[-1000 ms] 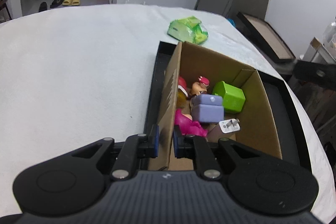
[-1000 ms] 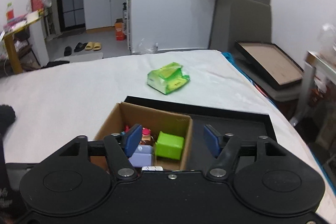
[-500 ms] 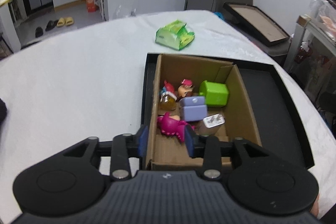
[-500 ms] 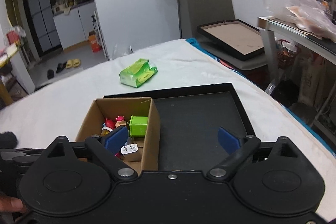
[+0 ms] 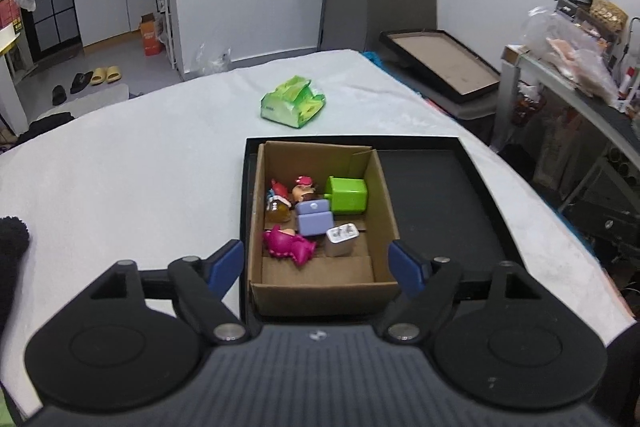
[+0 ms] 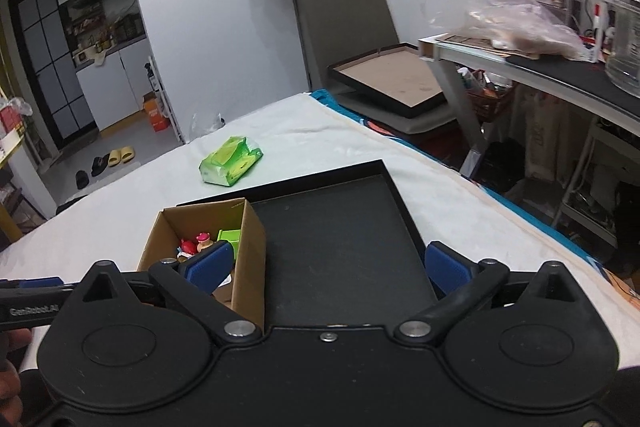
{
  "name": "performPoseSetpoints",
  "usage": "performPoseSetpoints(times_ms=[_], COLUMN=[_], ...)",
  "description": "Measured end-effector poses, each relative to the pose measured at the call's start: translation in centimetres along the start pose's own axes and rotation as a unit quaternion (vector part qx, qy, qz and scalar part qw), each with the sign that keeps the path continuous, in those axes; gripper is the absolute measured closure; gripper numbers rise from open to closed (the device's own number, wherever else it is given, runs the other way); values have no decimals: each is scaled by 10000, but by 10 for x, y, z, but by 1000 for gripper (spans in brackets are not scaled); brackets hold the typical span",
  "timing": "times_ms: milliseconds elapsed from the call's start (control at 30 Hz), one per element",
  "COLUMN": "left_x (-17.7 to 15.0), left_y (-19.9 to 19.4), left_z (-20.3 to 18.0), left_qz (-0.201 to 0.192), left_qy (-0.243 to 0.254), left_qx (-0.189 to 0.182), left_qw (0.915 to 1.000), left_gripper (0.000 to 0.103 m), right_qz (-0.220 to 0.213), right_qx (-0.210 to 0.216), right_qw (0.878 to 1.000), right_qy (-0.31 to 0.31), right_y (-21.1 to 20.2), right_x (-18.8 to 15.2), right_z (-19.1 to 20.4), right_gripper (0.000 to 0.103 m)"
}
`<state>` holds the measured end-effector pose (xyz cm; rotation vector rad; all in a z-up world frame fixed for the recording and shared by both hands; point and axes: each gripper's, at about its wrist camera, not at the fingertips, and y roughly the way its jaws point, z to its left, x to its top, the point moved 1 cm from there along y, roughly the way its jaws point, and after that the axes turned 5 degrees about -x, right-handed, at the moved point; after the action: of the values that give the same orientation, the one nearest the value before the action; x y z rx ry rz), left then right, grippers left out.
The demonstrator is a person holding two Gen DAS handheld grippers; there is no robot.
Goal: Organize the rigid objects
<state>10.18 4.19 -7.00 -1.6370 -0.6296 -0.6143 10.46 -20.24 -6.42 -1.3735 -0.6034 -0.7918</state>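
Note:
A cardboard box (image 5: pixel 384 203) stands in the left part of a black tray (image 5: pixel 440 195) on the white table. It holds a green cube (image 5: pixel 347 194), a lilac block (image 5: pixel 315 218), a magenta toy (image 5: pixel 289 243), a white plug (image 5: pixel 341 237) and small figurines (image 5: pixel 288 195). My left gripper (image 5: pixel 319 265) is open and empty, raised in front of the box. My right gripper (image 6: pixel 328 262) is open and empty over the tray's bare right part (image 6: pixel 340 243), with the box (image 6: pixel 248 259) at its left.
A green wipes pack (image 5: pixel 293 101) lies on the table behind the tray; it also shows in the right wrist view (image 6: pixel 230 166). A framed board (image 6: pixel 394 81) leans on a chair past the table's right edge. A cluttered side desk (image 6: pixel 560 67) stands at right.
My left gripper let go of the box's left wall, opened wide and drew back and up. My right gripper opened wider and swung right over the tray.

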Motion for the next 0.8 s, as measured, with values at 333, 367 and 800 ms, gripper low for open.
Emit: performPoseSetpoints(times_ms=[333,367,800], left_x=[-5,-6,-24], left_y=[-46,-51,-94], left_z=[-23,-24,-33], left_qz=[2,-36,-201], left_qy=[198,197,201], left_qx=[15,-2,22], left_qw=[9998,9998,9996], left_gripper=[10,9,5], right_qz=[11,-12,19], right_qx=[179,192,190], right_qw=[9998,9998,9997], right_qy=[61,55,-117], right_y=[-44,-48,-85], right_x=[2,2,-7], right_z=[-16,-17,-19], right_gripper=[0,0,0])
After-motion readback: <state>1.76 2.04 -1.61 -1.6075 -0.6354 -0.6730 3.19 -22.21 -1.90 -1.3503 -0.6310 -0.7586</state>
